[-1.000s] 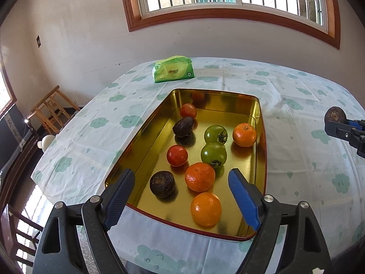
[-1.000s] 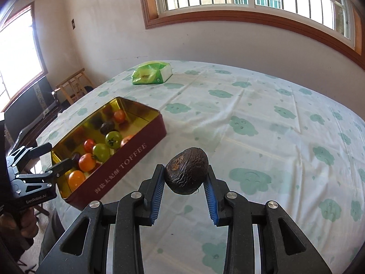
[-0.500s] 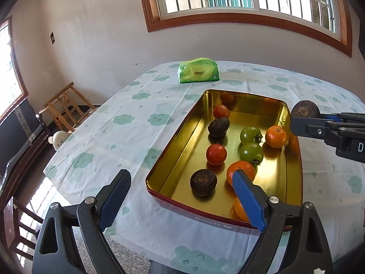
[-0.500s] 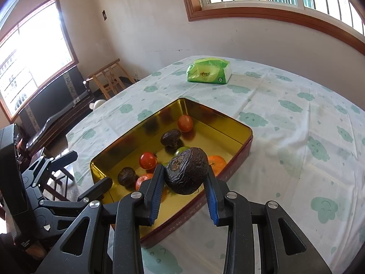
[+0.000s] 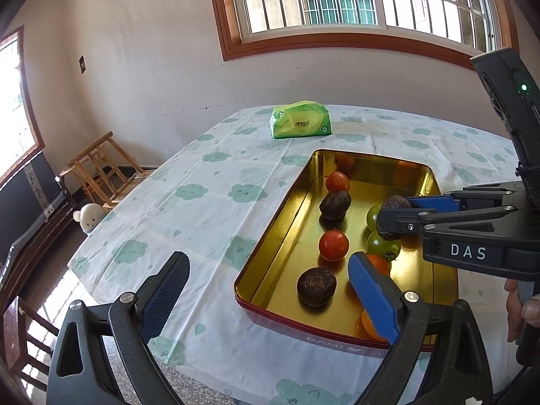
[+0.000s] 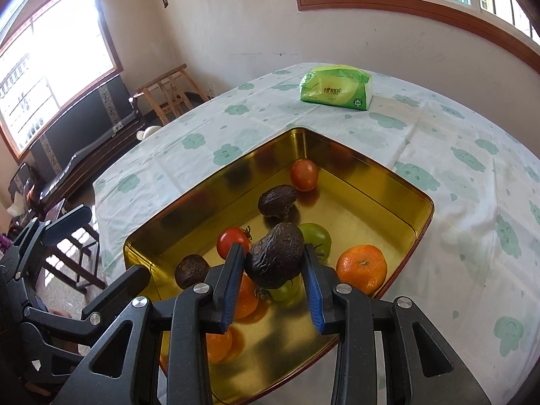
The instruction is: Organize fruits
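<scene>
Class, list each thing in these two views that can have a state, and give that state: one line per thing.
Right claw: shut on the dark avocado, above the tin.
Dark avocado: held in the air, not yet set down.
Left claw: open, holding nothing.
Gold tin: lidless, fruit lying loose inside.
Tissue pack: lying flat on the tablecloth.
</scene>
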Available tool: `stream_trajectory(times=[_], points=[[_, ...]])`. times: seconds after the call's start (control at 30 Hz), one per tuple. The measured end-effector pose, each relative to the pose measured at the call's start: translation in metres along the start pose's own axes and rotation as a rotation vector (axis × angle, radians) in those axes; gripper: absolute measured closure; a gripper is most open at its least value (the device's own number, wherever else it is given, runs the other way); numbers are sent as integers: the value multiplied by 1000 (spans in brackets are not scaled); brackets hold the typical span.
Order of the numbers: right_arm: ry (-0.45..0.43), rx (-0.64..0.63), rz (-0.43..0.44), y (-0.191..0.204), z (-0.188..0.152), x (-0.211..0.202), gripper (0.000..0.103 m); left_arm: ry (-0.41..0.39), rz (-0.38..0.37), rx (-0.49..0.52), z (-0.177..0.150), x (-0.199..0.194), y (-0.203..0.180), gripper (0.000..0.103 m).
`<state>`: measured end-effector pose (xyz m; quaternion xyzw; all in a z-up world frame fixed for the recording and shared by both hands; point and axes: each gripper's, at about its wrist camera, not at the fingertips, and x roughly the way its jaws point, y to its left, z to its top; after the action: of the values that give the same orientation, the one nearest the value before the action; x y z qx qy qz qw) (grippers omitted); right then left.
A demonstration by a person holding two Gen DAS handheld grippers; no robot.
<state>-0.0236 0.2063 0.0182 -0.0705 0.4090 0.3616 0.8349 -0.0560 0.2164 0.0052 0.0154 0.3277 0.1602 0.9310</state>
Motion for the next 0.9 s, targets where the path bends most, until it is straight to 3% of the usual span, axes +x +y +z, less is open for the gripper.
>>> stream_trajectory(times=[0.1, 0.17, 0.4, 0.47, 0.53, 0.9], points=[[-33, 9, -6, 0, 3, -6, 62, -13, -42, -34, 3, -2, 5, 7], [-81, 12, -25, 1, 4, -17, 49, -18, -49, -58, 6, -5, 8, 6], [-270, -15, -137, 16, -6, -69, 33, -66, -98, -100, 14, -22, 15, 5], [-323, -27, -170, 21, -11, -86, 22, -77, -110, -106, 16, -29, 15, 4], [-365, -37, -192, 25, -16, -101, 17, -95, -120, -107, 18, -37, 15, 2], [-499, -45, -301, 36, -37, -151, 6, -143, -123, -80, 22, -71, 5, 1]])
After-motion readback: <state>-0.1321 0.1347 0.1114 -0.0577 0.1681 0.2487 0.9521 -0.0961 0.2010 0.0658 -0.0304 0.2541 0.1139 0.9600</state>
